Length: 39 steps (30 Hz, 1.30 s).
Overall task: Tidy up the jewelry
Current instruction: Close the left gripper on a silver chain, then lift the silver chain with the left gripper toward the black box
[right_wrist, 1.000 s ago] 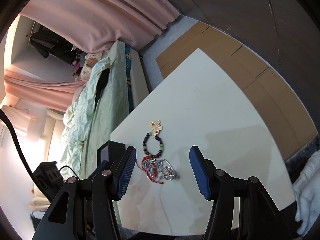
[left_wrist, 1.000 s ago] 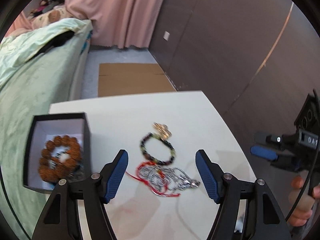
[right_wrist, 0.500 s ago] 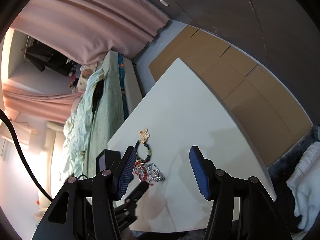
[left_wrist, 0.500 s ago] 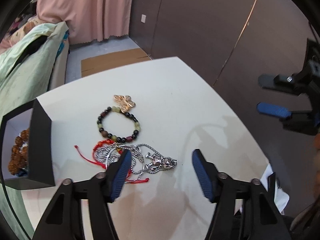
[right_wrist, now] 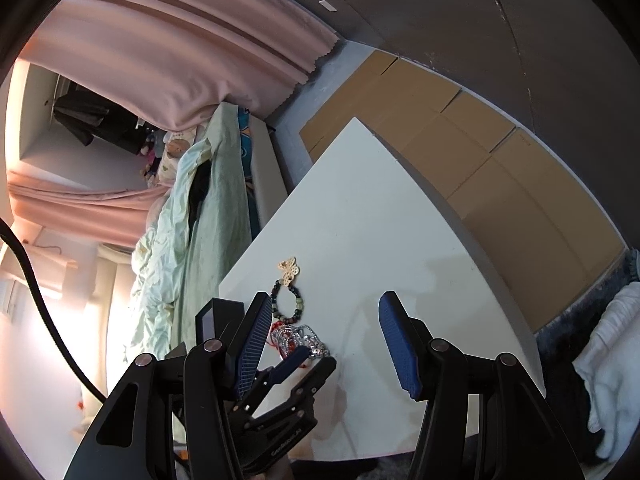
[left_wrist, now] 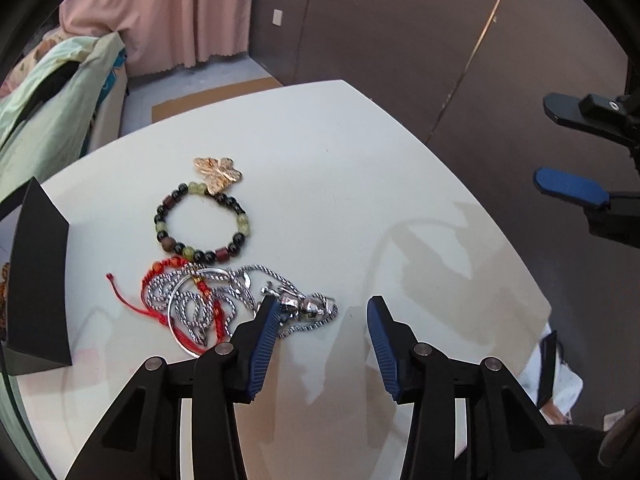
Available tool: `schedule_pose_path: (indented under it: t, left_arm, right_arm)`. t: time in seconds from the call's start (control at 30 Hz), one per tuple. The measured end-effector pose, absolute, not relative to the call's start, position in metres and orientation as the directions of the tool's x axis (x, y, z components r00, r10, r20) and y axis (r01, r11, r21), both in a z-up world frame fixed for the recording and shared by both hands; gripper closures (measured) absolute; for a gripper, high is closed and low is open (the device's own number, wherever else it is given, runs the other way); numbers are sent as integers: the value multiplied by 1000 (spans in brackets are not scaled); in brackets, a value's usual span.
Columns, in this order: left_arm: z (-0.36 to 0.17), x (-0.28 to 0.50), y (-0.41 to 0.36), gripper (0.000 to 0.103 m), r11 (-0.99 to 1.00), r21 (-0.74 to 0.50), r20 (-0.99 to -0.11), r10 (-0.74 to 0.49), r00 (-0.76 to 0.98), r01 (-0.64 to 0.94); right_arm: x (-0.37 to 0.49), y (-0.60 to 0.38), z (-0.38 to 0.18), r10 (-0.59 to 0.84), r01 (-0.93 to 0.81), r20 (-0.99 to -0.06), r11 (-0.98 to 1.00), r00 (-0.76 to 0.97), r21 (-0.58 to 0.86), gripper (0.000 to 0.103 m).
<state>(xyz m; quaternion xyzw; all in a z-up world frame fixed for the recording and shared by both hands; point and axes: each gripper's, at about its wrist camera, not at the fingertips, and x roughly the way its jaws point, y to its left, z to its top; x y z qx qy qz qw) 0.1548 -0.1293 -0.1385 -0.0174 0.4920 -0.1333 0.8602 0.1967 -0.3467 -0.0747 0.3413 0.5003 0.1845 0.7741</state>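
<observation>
Our grippers over the jewelry pile

Our left gripper (left_wrist: 320, 312), jaws just narrowing yet gripping nothing, straddles the twisted silver chain (left_wrist: 224, 300); beyond lie a glossy beaded bracelet (left_wrist: 202, 226), filigree butterfly (left_wrist: 218, 173), smooth white table (left_wrist: 360, 168), pink curtain (left_wrist: 180, 8). Our right gripper (right_wrist: 320, 328) hangs half-open, empty.

I'm working in a bedroom at home. A bed (right_wrist: 192, 216) with a rumpled pale green quilt (left_wrist: 44, 120) is standing right beside my white table (left_wrist: 360, 184), and pink curtains (right_wrist: 168, 52) are hanging down to the floor along a dark panelled wall (left_wrist: 400, 28). Dark clothes (right_wrist: 84, 116) are hanging in a nook, and flattened cardboard (right_wrist: 472, 152) is lying on the floor.
</observation>
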Motion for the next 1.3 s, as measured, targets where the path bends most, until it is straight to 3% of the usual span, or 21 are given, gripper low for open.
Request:
schedule_pose_path:
  t: [0.53,0.6,0.63,0.77,0.9,1.3]
  left_arm:
    - [-143,174,-138,56,973,-93,-826,-195,528,213]
    - [-143,175,-136,63,977,-91,-824,-183,536,193]
    - [-143,175,-135,72,981,-77,-824,-164,542,180]
    - [-143,176,-127,76,981,-116,-819,-183,543,155]
    - [-141,175,-119,100,984,-125,-822,-174,543,125]
    - [-95,167,-84,101,969,-234,-746,-232,625,80]
  right_arm:
    - [199,-339,-78,629,52,-659,706,413,706,47]
    - [198,-339,-77,628,52,-659,707,415,706,47]
    - [199,-339,-77,629,52,-658,706,414,707,47]
    - [198,-339,-77,629,50,-658,706,414,707,47]
    - [199,-339,-78,630,49,-659,706,412,706,47]
    - [200,-326,-80,637,27,-666,714,388,700,47]
